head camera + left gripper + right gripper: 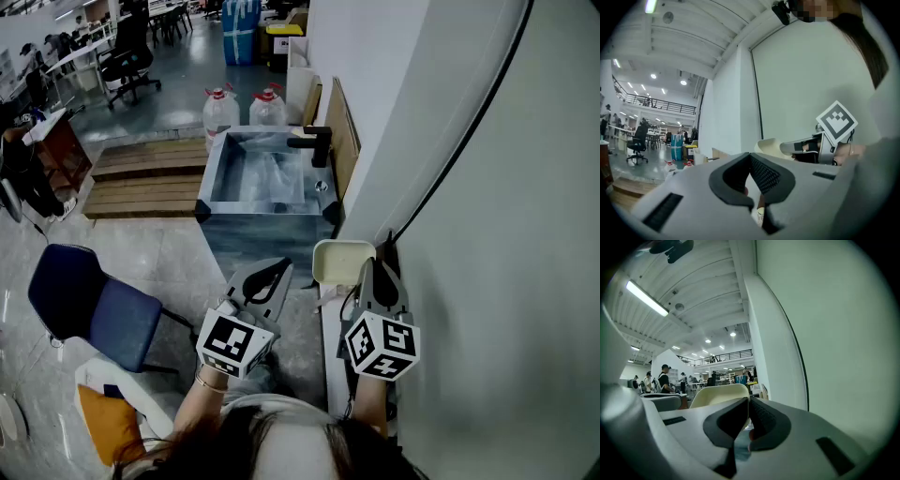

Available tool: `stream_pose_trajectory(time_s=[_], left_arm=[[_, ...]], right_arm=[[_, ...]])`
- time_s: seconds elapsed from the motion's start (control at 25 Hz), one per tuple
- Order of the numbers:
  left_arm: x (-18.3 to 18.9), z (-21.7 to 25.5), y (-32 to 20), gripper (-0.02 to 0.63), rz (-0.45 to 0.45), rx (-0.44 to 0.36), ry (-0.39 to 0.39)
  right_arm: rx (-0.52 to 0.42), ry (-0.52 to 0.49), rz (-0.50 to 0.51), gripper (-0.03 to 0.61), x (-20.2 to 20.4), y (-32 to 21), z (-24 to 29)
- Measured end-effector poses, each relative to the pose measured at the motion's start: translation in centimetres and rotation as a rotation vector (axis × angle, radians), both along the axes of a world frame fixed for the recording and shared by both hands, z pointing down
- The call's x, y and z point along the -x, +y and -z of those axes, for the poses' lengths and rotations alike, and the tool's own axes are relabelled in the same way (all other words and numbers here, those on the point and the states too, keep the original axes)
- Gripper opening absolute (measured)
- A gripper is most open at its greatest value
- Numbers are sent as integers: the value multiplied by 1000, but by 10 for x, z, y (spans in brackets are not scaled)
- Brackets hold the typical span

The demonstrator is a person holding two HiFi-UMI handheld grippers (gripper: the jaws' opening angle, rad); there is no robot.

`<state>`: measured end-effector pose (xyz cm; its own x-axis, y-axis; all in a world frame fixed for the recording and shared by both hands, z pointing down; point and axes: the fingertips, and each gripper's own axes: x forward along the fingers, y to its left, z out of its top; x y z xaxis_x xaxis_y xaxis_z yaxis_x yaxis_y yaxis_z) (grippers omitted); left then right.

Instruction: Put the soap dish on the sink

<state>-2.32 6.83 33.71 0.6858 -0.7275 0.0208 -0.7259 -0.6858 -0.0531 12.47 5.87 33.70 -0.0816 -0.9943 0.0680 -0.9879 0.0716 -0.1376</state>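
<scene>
The right gripper (368, 274) pinches the soap dish (339, 262), which is well apart from the sink (267, 236). The left gripper (277, 272) has its jaws pressed together on nothing. Carrying and placing seem left to do.

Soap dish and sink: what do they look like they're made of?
Soap dish: probably plastic, cream and matt; it has a smooth, thin rounded rim and no glints. Sink: likely sheet metal, grey and glossy; its flat walls carry streaky reflections, though I can't be sure.
</scene>
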Motion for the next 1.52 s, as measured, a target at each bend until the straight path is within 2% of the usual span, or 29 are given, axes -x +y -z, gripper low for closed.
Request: stream_pose_trajectory(time_s=[0.44, 0.6, 1.0, 1.52], left_arm=[[25, -3, -55, 8, -21, 6, 6], [36, 0, -73, 8, -24, -17, 16], [59, 10, -90, 8, -45, -25, 29], [51, 4, -107, 8, -82, -13, 26]], right_arm=[[6, -11, -10, 34, 27, -55, -2], [8, 2, -14, 34, 38, -71, -1], [3, 7, -30, 34, 61, -87, 7], [39, 19, -53, 34, 58, -101, -6]])
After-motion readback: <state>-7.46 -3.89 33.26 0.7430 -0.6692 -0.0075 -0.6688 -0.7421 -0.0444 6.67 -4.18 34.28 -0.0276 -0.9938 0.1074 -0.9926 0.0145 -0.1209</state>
